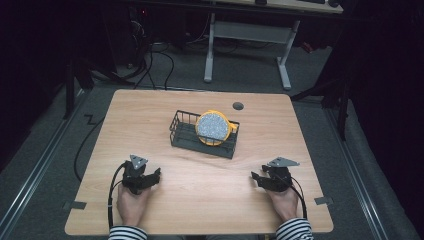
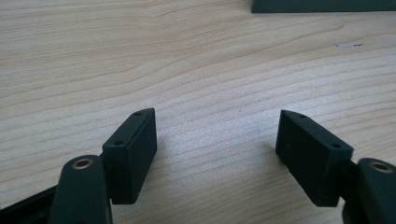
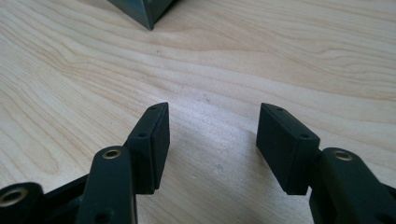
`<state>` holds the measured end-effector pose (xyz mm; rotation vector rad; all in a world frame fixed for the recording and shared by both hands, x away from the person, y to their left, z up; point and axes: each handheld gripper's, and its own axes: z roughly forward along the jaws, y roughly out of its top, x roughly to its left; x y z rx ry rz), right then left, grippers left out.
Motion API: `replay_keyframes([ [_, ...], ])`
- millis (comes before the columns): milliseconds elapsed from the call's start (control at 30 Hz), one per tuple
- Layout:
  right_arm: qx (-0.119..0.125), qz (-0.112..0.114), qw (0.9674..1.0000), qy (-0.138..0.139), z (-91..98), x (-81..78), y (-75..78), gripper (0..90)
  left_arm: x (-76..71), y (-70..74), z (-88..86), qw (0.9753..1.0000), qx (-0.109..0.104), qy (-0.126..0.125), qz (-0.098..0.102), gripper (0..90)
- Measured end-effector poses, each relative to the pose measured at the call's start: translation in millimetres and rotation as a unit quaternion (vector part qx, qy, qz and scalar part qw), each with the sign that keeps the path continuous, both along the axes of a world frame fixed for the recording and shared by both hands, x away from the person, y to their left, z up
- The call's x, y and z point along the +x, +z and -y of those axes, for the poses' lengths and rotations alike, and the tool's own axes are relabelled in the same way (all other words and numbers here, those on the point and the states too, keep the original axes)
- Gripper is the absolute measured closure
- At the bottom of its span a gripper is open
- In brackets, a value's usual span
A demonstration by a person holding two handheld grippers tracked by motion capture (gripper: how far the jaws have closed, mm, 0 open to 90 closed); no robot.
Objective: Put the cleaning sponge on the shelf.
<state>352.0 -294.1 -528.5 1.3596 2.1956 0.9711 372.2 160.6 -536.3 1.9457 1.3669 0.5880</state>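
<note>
On the wooden table [image 1: 200,195] in front of you, a dark wire basket [image 1: 186,135] sits near the middle, a little toward the far side. Inside it a round yellow object [image 1: 216,128] stands on edge, leaning against the basket's right end; its flat face is speckled grey-white, ringed by a yellow rim, and it rises above the basket's top wire. The basket has a solid dark base and thin wire walls, and its left half holds nothing you can make out. A small dark round disc [image 1: 238,106] is set in the tabletop beyond the basket, near the far edge. Your left gripper [image 1: 152,177] rests low by the near left part of the table, well apart from the basket, and in the left gripper view [image 2: 217,135] its two black jaws stand wide apart over bare wood grain, nothing between them. Your right gripper [image 1: 256,178] lies at the near right, also well clear of the basket; in the right gripper view [image 3: 212,128] its jaws are likewise spread, with only tabletop between them and one dark corner of the basket [image 3: 144,11] at the top edge. Your striped sleeves [image 1: 127,233] show at the bottom of the high view.
</note>
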Motion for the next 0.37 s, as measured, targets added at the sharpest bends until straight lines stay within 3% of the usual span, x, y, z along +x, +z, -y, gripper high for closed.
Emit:
replay_keyframes([
  [200,-0.029,0.023,0.9993,0.002,-5.6,-3.5,-2.2,42.7,-0.2,0.1,0.2,1.0,0.001,0.0,0.0,29.8],
  [367,-0.022,0.015,0.9996,-0.004,-4.2,-2.2,-2.2,40.1,-0.2,0.1,0.2,1.0,0.001,0.0,-0.001,29.8],
])
